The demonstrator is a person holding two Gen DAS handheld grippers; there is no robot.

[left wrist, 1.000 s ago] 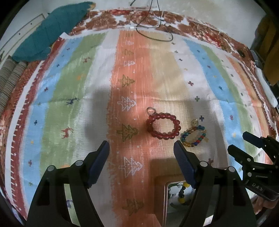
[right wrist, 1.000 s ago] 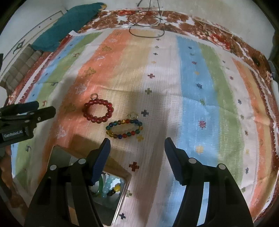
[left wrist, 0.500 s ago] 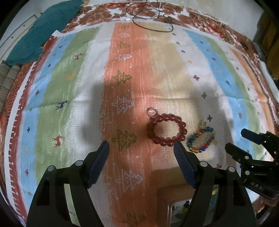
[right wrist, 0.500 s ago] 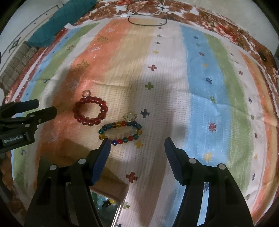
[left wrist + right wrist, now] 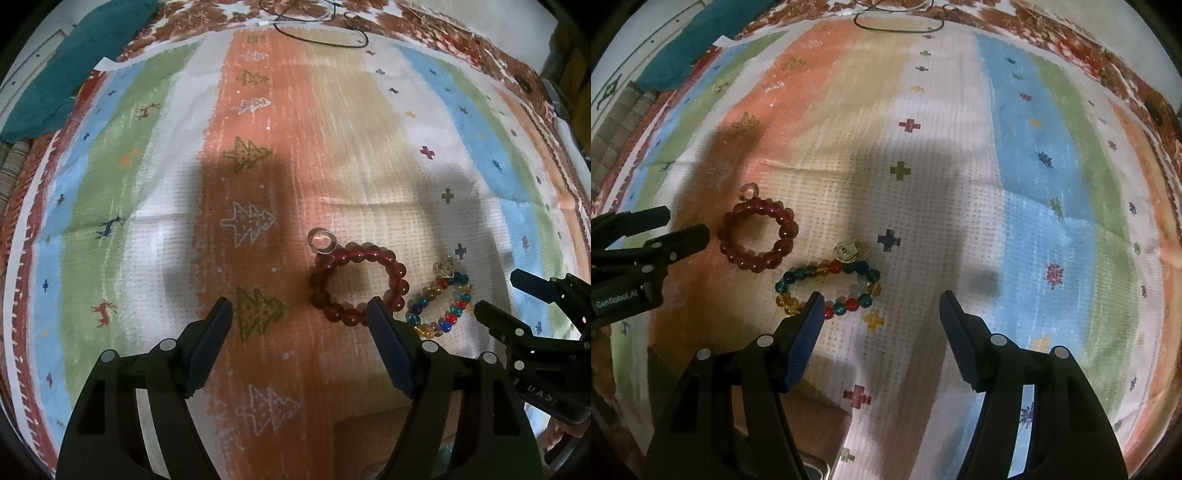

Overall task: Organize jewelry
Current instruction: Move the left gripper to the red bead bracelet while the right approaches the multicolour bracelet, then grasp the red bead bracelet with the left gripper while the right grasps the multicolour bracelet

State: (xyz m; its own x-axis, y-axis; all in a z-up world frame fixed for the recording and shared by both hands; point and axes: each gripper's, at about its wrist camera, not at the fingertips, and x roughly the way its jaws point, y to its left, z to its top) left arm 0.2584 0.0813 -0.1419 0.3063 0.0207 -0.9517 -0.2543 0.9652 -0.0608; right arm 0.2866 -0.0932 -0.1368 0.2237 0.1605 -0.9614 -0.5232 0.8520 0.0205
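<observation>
Beads on the red bracelet (image 5: pixel 358 282) and multicolour bracelet (image 5: pixel 829 282), lying right of centre and lower left, look light, slick and floppy, so we'd pinch across one strand with our wide-open, empty left gripper (image 5: pixel 299 325) or right gripper (image 5: pixel 881 319).

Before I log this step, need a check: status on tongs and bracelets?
Left tongs open, empty. Right tongs open, empty. Red bracelet and multicolor bracelet flat on cloth, side by side. Nothing blocking.

Beaded bracelets, two: one red bracelet (image 5: pixel 357 283), one multicoloured bracelet (image 5: pixel 439 308). Clear ring (image 5: pixel 322 240), one. Gold charm (image 5: pixel 851 251), one. Striped cloth (image 5: pixel 1015 155), one. Teal towel (image 5: pixel 70 70), one. Black cable (image 5: pixel 317 35), one.
</observation>
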